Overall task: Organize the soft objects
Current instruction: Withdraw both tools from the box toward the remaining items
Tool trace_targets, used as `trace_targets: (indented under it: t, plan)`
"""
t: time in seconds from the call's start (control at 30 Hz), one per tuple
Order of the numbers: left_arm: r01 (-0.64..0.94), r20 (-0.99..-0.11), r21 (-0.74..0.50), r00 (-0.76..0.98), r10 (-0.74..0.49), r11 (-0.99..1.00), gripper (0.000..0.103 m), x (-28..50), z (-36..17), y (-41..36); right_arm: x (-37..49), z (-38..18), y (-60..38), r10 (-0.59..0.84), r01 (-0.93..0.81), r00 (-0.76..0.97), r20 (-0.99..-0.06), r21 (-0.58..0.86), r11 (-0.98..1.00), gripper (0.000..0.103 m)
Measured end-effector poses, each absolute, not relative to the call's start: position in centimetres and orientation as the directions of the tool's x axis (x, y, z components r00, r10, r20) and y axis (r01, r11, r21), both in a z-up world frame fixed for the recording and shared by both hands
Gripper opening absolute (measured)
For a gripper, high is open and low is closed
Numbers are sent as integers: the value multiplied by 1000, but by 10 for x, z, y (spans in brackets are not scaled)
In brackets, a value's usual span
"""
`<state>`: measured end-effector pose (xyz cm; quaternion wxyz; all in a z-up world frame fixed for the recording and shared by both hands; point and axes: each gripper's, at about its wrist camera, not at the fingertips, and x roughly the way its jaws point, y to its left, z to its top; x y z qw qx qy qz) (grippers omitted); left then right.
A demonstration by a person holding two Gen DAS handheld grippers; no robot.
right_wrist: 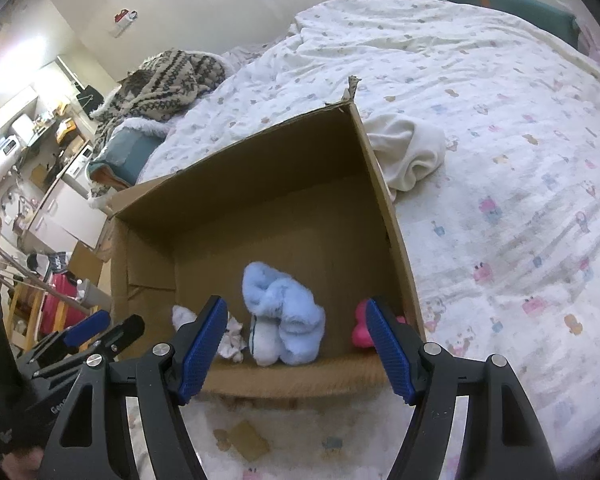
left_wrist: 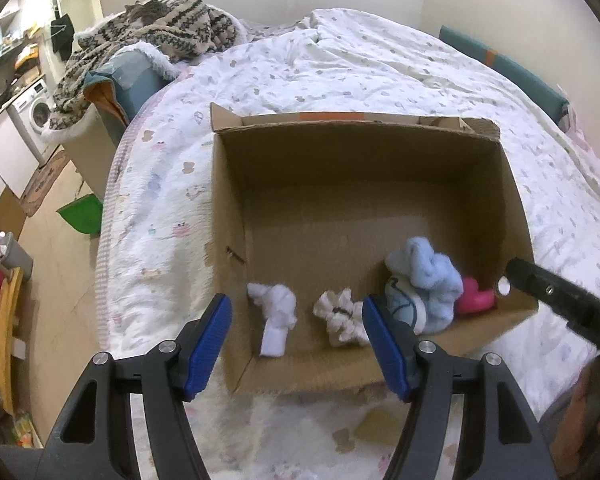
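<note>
Cardboard box (left_wrist: 364, 208) on the quilted bed cover (left_wrist: 380, 72), seen from both wrist cameras. Four soft items lay in a row along the near wall of the box: a knotted white sock (left_wrist: 274, 320) at the left, a cream ruffled scrunchie (left_wrist: 342, 316) beside it, a light-blue fleece bundle (left_wrist: 428, 284) rolled around a paler sock-like piece, and a pink plush toy (left_wrist: 474, 298) in the right corner. The far half of the box floor was bare.

The left gripper (left_wrist: 296, 344) hovered over the near rim with its blue ribbed pads spread wide and nothing between them. The right gripper (right_wrist: 296, 344) was likewise spread wide and empty, poised above the blue bundle and the pink toy.

One item remained outside: a cream fleece cloth (right_wrist: 410, 152), crumpled on the cover and touching the outer face of the box's right wall (visible only in the right wrist view). Judged from this layout, the sorting was mostly done, with that cloth the likely last piece to go in; whether other items waited out of view cannot be told.

Materials: the box was plain corrugated board with torn flap edges, stiff and open-topped. The fleece pieces looked thick and napped, likely to compress under the pads. The sock and scrunchie were thin knit, limp and gathered. The cover was cotton-like, printed with small pastel figures, and wrinkled.
</note>
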<state>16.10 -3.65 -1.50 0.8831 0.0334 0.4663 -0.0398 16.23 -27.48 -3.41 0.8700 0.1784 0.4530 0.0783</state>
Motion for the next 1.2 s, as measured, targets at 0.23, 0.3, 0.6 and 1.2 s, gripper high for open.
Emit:
trace_targets:
  t: [0.23,0.3,0.6,1.2]
  plan:
    - [94,-841,16,539,-37,995,65,127,-14,-19,135,-26,-276,317,34,593,-741,416,909,76]
    - [85,-846,14,532,-34,996,65,119,-14,-14,123,-20,-275,330,26,598,-731,429,903,76]
    - [32,-874,-16,485,-30,999,65,86,-21,14,91,-30,-265,361,34,536,-763,447,894,76]
    - [123,-988,-94,113,-108,988,65,74,-102,-14,88,-63,-254,343,72,437,-832,413,908,76]
